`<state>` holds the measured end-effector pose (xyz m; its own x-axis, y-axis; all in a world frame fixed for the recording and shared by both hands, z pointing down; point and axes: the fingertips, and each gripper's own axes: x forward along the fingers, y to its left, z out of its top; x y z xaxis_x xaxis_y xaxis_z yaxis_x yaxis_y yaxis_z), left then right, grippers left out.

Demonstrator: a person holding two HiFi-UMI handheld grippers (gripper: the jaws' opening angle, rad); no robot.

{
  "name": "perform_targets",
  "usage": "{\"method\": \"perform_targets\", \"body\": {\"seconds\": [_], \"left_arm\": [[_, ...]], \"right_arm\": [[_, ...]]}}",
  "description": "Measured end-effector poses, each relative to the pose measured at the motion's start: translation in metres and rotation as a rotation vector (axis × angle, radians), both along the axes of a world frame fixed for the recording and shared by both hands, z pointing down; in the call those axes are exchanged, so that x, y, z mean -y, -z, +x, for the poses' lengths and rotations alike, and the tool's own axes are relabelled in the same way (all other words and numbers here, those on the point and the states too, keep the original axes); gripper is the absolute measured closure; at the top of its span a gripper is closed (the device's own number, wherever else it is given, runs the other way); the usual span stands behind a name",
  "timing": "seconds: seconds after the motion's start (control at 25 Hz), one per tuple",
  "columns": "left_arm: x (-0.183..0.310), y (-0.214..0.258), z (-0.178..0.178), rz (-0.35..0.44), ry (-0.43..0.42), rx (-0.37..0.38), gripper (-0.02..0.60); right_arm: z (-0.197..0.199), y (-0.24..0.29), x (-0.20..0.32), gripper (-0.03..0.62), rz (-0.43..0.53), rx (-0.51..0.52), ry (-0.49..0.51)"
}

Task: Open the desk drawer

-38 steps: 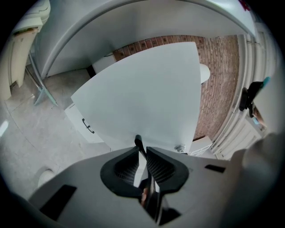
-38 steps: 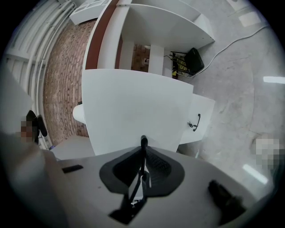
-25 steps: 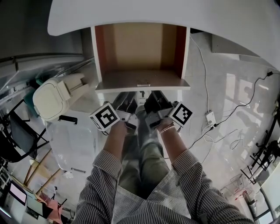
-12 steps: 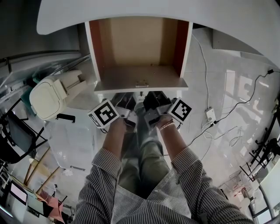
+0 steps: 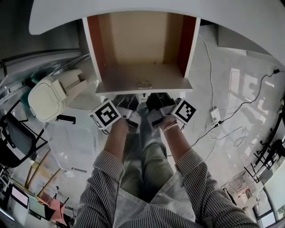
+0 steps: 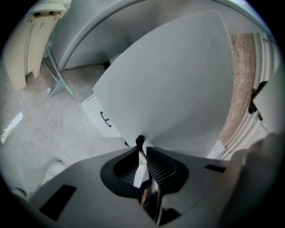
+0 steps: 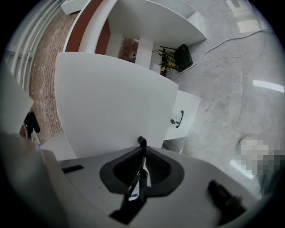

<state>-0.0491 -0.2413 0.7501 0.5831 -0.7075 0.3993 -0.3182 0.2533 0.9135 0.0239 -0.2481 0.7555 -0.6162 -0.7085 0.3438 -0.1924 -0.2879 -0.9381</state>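
The drawer (image 5: 133,44) stood pulled out just ahead. The left gripper (image 6: 140,149) was slightly agape, the right gripper (image 7: 142,153) practically closed; both held nothing, the pull judged complete.

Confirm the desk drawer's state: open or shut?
Open: the drawer stands pulled out from under the desktop, its bare inside showing from above.

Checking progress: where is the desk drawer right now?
In the head view the drawer sits top centre, pulled out from under the white desktop, its front just above the left gripper and right gripper, with the cream bin at its left.
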Motion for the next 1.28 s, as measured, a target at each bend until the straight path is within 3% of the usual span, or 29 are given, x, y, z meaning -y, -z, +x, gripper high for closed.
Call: {"method": "perform_targets", "body": {"seconds": [0.2, 0.64, 0.96, 1.28], "left_arm": [[-0.001, 0.0, 0.001, -0.006, 0.027, -0.022, 0.529], [-0.025, -0.001, -0.003, -0.052, -0.037, 0.009, 0.506], [-0.033, 0.031, -0.001, 0.016, -0.072, -0.028, 0.506], [-0.081, 0.081, 0.006, 0.082, -0.113, -0.023, 0.505]], "right_arm": [[-0.001, -0.001, -0.001, 0.559, 0.004, 0.009, 0.002], [0.0, -0.002, -0.022, 0.499, -0.019, 0.021, 0.028], [0.017, 0.019, -0.043, 0.507, 0.014, 0.003, -0.02], [0.01, 0.075, -0.089, 0.52, 0.093, 0.003, -0.056]]}}
